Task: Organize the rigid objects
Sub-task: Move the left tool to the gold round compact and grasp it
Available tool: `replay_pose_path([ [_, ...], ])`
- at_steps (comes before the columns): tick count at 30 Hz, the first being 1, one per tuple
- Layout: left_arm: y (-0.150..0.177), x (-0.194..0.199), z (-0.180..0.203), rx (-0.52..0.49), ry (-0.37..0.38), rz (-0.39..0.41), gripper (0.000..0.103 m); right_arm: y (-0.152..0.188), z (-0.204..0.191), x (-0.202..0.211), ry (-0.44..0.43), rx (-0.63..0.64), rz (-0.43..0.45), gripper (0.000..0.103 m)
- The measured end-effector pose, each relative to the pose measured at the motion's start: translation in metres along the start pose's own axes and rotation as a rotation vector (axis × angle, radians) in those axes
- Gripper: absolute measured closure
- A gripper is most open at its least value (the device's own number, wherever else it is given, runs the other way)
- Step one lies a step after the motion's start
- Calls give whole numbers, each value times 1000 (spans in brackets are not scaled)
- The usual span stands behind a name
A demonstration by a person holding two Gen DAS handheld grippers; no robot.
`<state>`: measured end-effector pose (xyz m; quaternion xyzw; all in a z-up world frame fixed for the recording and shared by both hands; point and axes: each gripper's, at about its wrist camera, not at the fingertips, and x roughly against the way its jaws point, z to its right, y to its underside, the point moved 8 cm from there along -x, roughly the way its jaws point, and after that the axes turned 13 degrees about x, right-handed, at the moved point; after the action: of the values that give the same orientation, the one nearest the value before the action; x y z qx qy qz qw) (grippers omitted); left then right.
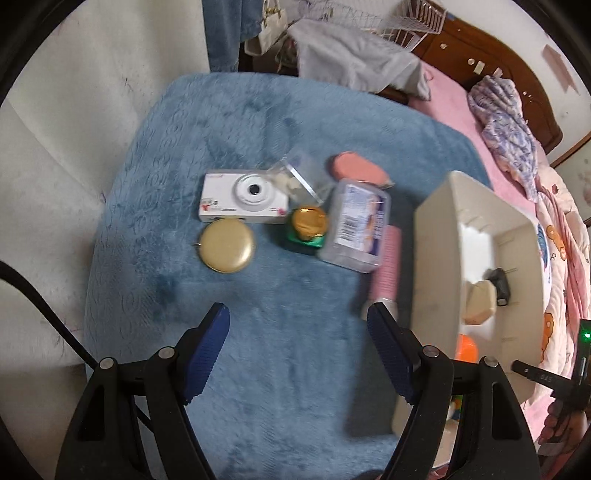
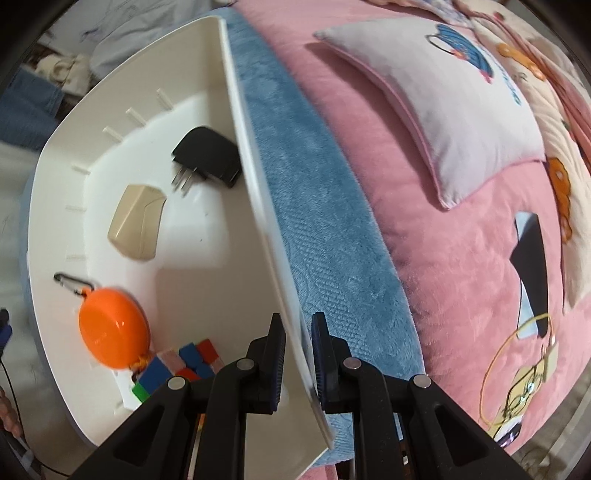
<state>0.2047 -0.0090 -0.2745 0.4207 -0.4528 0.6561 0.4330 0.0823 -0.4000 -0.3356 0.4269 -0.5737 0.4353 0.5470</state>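
Note:
My left gripper [image 1: 297, 325] hangs open above the blue plush mat [image 1: 258, 332], nothing between its fingers. Ahead of it lie a white camera [image 1: 243, 201], a gold round compact [image 1: 227, 245], a gold-capped green jar [image 1: 308, 230], a clear plastic box with a label [image 1: 356, 225], a small clear case [image 1: 295, 177], a pink oval case [image 1: 356, 168] and a pink cylinder [image 1: 386, 266]. My right gripper [image 2: 297, 345] is shut on the wall of the white bin [image 2: 255, 192], tilting it. Inside lie a black plug adapter [image 2: 208, 155], a beige piece [image 2: 136, 225], an orange round case [image 2: 112, 328] and a colour cube [image 2: 181, 365].
The mat lies on a pink bed [image 2: 424, 206] with a printed pillow [image 2: 443, 96]. A grey cloth [image 1: 354, 55] and a wire rack [image 1: 417, 22] sit at the mat's far edge, against a wooden headboard [image 1: 517, 85]. A white wall [image 1: 92, 110] is on the left.

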Motion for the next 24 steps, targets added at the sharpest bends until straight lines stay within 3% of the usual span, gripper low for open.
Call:
replay_pose_path([
  [14,-37,-66,-47,34,-79,-115,21,1,7,1,65,-137,11,86],
  [18,-38,-81,-53,65,-69,-166,21,0,6,1,83,-144,4,86],
  [24,-42,-94,-56,52,-72,-169,21,1,6,2,95,-159,-1,85],
])
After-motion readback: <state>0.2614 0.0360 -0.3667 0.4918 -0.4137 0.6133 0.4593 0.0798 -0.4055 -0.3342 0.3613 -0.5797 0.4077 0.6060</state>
